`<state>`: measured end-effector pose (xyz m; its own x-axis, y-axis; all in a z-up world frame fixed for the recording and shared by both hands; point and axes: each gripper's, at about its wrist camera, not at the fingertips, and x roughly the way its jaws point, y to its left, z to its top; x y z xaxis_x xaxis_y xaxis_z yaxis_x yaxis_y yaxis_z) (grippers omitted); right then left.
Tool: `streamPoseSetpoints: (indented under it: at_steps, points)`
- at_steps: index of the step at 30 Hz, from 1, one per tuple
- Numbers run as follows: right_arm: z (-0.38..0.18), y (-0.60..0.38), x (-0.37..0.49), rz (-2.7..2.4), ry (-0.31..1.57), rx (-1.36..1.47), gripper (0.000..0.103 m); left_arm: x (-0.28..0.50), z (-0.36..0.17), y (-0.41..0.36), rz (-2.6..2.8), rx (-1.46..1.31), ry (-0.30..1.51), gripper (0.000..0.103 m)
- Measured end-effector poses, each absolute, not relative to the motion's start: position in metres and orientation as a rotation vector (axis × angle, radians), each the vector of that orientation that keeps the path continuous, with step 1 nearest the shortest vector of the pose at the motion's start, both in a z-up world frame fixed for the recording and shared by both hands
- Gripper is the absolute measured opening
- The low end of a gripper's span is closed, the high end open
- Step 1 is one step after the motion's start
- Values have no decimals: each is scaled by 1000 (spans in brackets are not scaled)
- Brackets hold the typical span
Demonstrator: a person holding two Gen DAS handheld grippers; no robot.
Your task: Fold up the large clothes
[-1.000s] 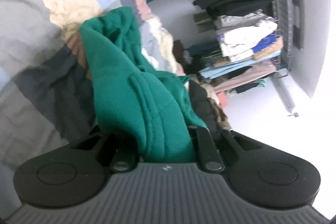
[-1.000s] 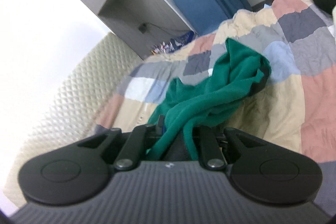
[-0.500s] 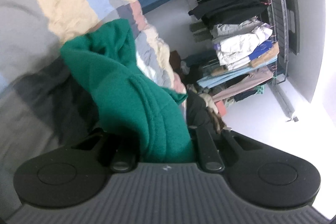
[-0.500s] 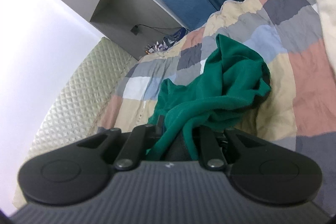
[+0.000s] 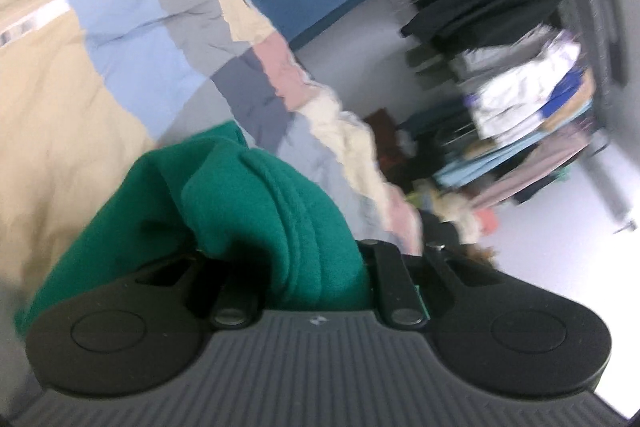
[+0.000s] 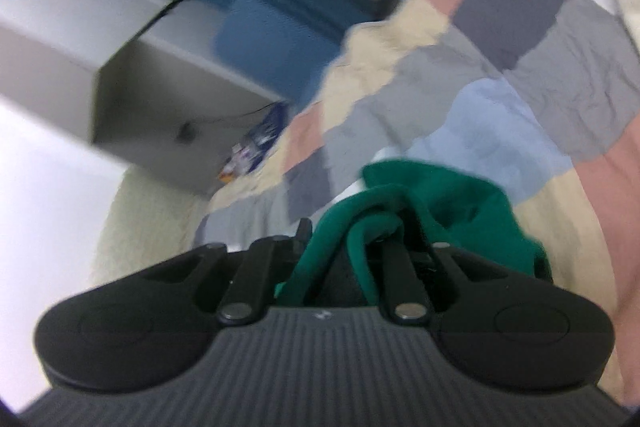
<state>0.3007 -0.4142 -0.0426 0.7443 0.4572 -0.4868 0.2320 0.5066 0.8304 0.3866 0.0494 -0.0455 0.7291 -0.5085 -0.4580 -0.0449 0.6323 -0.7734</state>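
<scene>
Left gripper (image 5: 316, 267) jaws nearly together, pinching a thick fold of the green fleece garment (image 5: 256, 195), which bunches at 12 o'clock over the patchwork quilt (image 5: 80, 99) on the bed. Right gripper (image 6: 344, 267) jaws also narrow, clamped on a thinner rolled edge of the same garment (image 6: 448, 199). Both views blurred. White strip with print on quilt at 9 o'clock in the left view, unreadable. Clothes rack (image 5: 520, 87) at 2 o'clock.

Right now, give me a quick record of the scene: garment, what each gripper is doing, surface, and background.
garment: green fleece, bunched
left gripper: shut on the fleece
right gripper: shut on a fold of the same fleece
surface: patchwork quilt on a bed
background: clothes rack with stacked and hanging garments
image quality: both views motion-blurred
</scene>
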Motion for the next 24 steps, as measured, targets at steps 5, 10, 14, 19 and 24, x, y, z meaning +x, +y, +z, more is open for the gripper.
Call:
streamPoseSetpoints:
  at_steps: [5,10,14,19,24]
  points:
    - [-115,-418,351,68,794,1125,19,452,-104,43,-239,-838,790,18]
    - [-163,-418,370,74,781,1179,18,488,-154,41,-231,-819,822,20]
    - [-167,-415,373,80,774,1178,18,488,-157,35,-245,-769,799,21]
    - [-146,-409,362,106,750,1061,19,462,-137,32,-267,-701,793,36]
    - [-109,-399,340,140,689,916,35,411,-107,36,-213,-610,734,48]
